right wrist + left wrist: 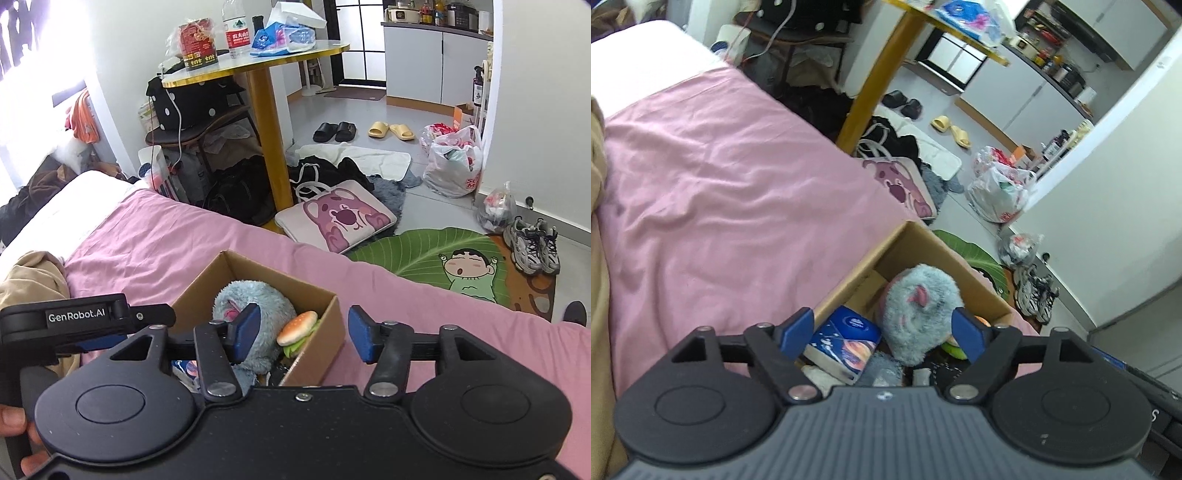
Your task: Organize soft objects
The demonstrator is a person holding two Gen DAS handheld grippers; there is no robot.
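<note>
A cardboard box sits on the pink bed sheet. Inside lie a fluffy grey-blue plush toy, a blue tissue pack, a grey cloth and a burger-shaped soft toy. My left gripper hovers open just above the box, its blue pads either side of the plush and tissue pack, holding nothing. My right gripper is also open and empty, above the box's near right corner. The left gripper's body shows at the left of the right wrist view.
A beige garment lies on the bed at the left. Beside the bed are a yellow-legged round table, a pink bear cushion, a green leaf rug, sneakers, slippers and plastic bags. A hand grips the left handle.
</note>
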